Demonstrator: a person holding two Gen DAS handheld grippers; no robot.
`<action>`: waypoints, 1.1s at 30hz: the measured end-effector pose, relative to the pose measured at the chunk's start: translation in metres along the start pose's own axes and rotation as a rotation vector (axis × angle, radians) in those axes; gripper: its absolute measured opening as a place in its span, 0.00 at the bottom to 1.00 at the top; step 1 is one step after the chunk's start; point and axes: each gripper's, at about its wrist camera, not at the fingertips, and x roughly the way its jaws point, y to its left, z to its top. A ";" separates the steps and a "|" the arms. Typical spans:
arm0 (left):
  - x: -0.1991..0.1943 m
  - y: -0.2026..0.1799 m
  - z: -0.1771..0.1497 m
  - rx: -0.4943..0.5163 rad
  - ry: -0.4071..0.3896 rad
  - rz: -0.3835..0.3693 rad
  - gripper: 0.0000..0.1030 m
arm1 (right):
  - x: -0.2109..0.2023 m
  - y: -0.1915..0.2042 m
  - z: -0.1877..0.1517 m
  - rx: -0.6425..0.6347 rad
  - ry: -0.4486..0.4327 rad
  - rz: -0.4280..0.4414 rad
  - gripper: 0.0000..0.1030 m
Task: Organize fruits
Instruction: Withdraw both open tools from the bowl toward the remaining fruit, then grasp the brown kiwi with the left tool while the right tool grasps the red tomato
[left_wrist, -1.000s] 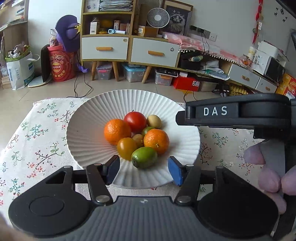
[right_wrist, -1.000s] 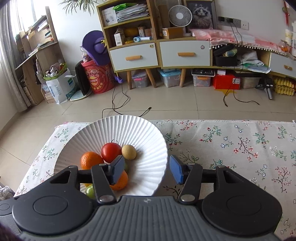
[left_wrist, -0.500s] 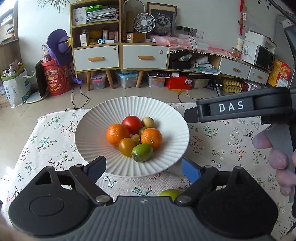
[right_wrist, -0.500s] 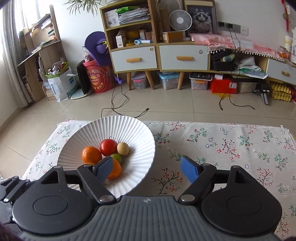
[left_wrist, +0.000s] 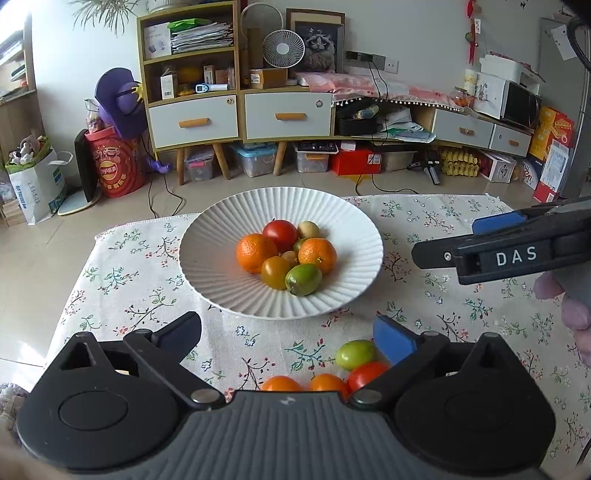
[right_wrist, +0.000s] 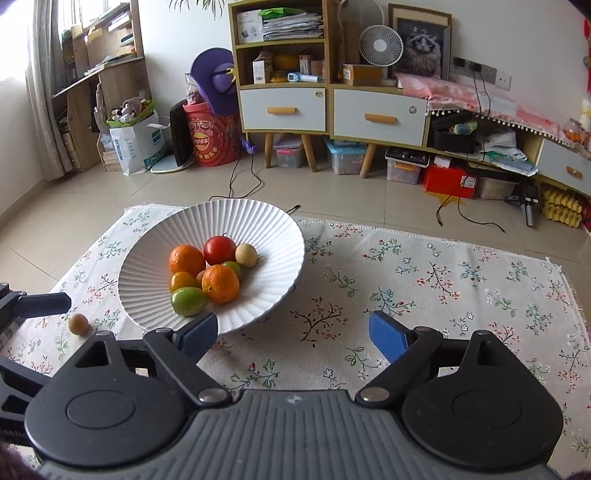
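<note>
A white ribbed plate (left_wrist: 221, 229) (right_wrist: 258, 221) rests on the floral cloth and holds two oranges (left_wrist: 256, 252), a red tomato (left_wrist: 280, 233), a green fruit (left_wrist: 303, 278) and other small fruits. My left gripper (left_wrist: 286, 330) hangs just short of the plate's near rim, jaws opening, pads touching nothing. A green fruit (left_wrist: 356, 354), a red tomato (left_wrist: 367, 374) and two orange fruits (left_wrist: 280, 384) lie on the cloth beneath it. My right gripper (right_wrist: 291, 332) is at the plate's right side, jaws opening, with only cloth between them.
A small brown fruit (right_wrist: 78, 324) lies on the cloth left of the plate, by the left gripper's finger (right_wrist: 40, 304). The tablecloth's far edge (right_wrist: 424, 230) drops to a tiled floor. A person's fingers (left_wrist: 576, 314) hold the right gripper at the left view's right side.
Both grippers have let go of the plate's rim, spread their jaws and drawn back from it. Loose fruits on the cloth have come into the left wrist view.
</note>
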 end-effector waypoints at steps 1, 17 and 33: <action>-0.001 0.002 -0.002 0.000 0.003 0.003 0.97 | -0.001 0.001 -0.002 -0.007 0.002 0.002 0.86; -0.014 0.037 -0.034 0.000 0.047 0.049 0.98 | -0.013 0.018 -0.032 -0.095 0.020 0.063 0.93; -0.020 0.062 -0.059 -0.013 0.057 0.078 0.98 | -0.018 0.014 -0.065 -0.099 0.031 0.060 0.95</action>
